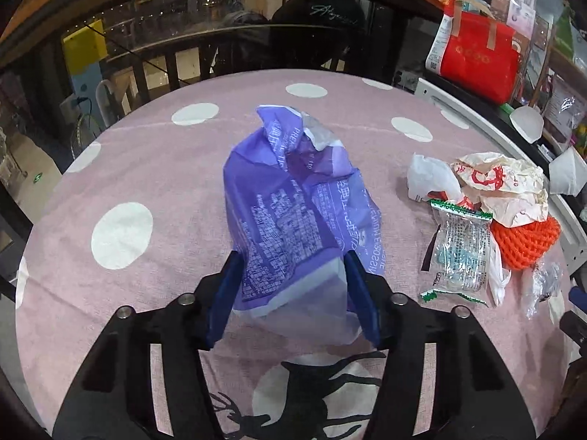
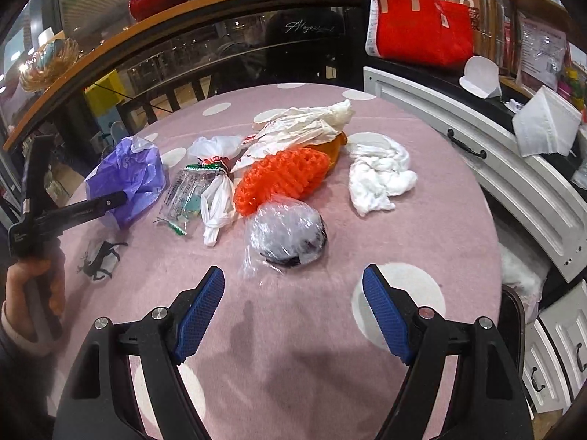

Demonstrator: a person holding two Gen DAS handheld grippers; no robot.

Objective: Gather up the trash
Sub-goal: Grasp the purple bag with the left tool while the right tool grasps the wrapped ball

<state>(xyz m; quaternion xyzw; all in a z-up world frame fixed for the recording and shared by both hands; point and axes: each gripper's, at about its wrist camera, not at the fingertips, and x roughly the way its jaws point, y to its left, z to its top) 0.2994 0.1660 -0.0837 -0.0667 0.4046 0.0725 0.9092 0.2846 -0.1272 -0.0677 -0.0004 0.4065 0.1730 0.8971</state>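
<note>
Left gripper (image 1: 293, 293) fingers clamp the crumpled purple printed plastic bag (image 1: 293, 201); right gripper (image 2: 293, 311) is wide open w/ nothing inside.

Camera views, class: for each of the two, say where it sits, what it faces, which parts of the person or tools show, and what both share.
Left wrist: on the left gripper, looking down along its fingers at the purple bag between them.
Right wrist: on the right gripper, open, facing the plastic-wrapped bundle; a hand holding the left gripper shows.
Shared: purple bag, orange net, pink tablecloth.
</note>
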